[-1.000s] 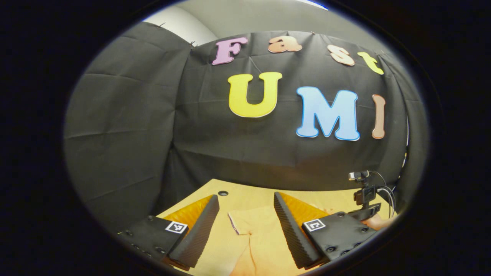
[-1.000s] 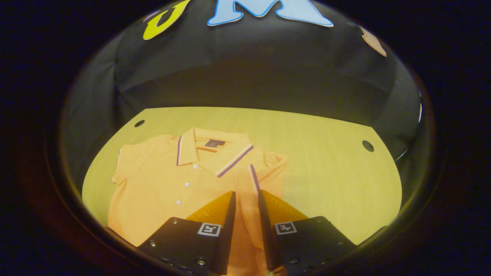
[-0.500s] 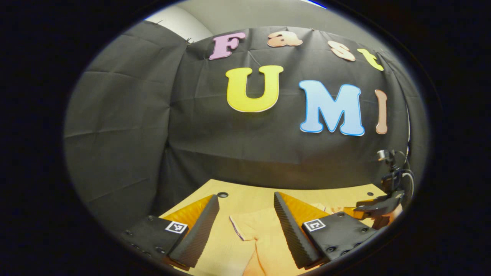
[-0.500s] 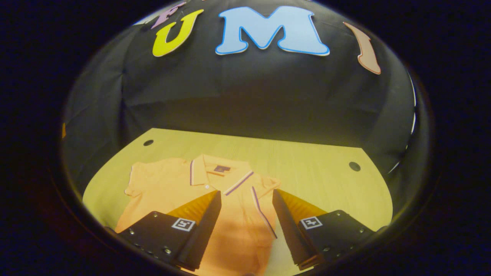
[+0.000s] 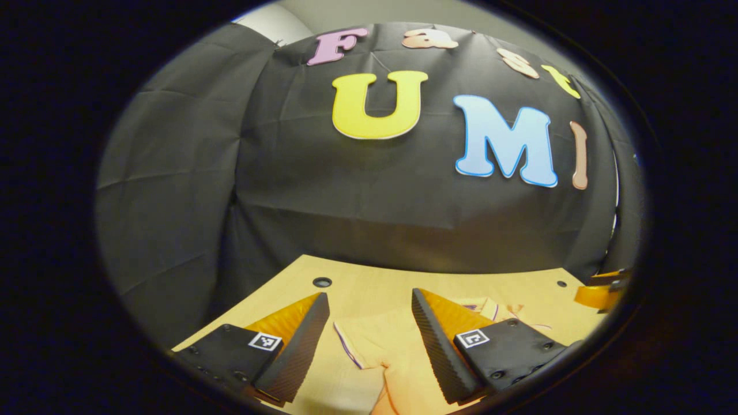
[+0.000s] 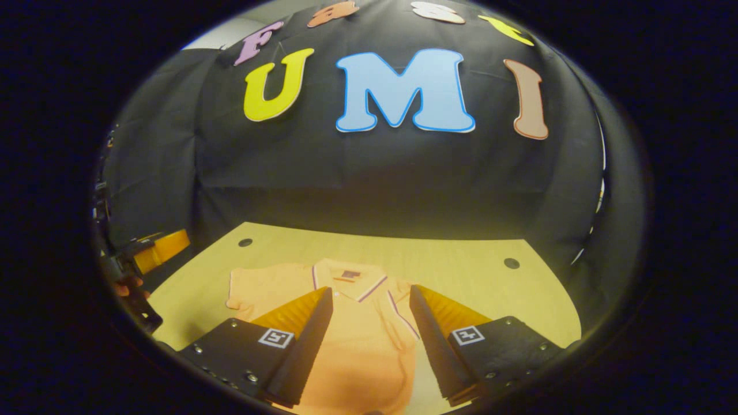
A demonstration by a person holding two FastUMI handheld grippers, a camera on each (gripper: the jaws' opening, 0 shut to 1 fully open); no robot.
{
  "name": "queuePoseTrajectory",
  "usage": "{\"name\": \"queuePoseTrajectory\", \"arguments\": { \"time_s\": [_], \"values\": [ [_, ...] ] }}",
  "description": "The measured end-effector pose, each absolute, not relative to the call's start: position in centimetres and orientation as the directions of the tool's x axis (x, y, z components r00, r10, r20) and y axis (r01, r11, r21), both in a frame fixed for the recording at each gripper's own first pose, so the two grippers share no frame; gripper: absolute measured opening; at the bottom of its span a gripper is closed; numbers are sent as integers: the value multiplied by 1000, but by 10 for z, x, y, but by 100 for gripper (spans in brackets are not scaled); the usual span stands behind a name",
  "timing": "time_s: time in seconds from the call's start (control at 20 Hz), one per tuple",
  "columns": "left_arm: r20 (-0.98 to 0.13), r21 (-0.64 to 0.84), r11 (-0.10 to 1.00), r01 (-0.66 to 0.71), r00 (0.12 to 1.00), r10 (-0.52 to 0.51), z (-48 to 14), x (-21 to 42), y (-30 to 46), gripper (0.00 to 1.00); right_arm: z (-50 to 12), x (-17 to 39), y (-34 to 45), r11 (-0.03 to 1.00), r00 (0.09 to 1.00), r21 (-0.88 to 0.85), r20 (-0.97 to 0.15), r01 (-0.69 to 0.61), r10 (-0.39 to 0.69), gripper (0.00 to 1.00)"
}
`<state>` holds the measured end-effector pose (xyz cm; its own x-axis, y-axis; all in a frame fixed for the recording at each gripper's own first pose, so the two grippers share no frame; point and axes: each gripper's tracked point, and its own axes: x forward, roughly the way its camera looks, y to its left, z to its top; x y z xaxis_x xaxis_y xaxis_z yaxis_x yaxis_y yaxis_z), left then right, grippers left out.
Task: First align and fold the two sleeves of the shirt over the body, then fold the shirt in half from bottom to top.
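Now, in the left gripper view my left tongs (image 5: pixel 369 337) hang released above the bench (image 5: pixel 369 285), the shirt's sleeve (image 5: pixel 369 340) lying between their fingers. Over in the right gripper view, my right tongs (image 6: pixel 371 334) gape too, above the shirt (image 6: pixel 357 346) spread flat on the bench, its right sleeve (image 6: pixel 403 305) already folded across the body.

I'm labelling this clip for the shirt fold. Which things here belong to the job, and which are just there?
Belongs to the job:
- orange polo shirt with purple-striped collar, lying on the table
- left gripper, open above the shirt
- right gripper, open above the shirt

Just there:
- light wooden table
- round holes in the tabletop
- black cloth wall
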<state>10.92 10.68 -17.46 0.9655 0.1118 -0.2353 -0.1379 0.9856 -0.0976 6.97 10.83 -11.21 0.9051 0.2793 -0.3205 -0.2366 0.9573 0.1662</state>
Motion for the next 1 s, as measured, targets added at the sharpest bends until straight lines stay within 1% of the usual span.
{"name": "queuePoseTrajectory", "arguments": {
  "time_s": [0.25,0.5,0.65,0.7,0.75,1.0],
  "values": [
    [-315,-89,990,-107,946,74,-229,145,117,94,-86,39,113,966,933,200,-288,-164,218,84],
    [-389,-83,991,-103,919,63,-286,176,130,94,-67,11,116,981,948,161,-282,-104,147,84],
    [-436,-70,991,-113,897,71,-319,187,137,94,-52,-9,124,983,954,160,-266,-95,136,84],
    [-453,-70,991,-115,889,71,-328,190,138,94,-46,-14,124,984,957,153,-259,-89,127,80],
    [-468,-71,991,-117,881,70,-337,192,139,94,-42,-19,125,985,960,147,-252,-85,121,84],
    [-519,-55,991,-126,851,80,-368,206,142,94,-36,-42,124,989,960,118,-257,-85,113,84]
  ]
}}
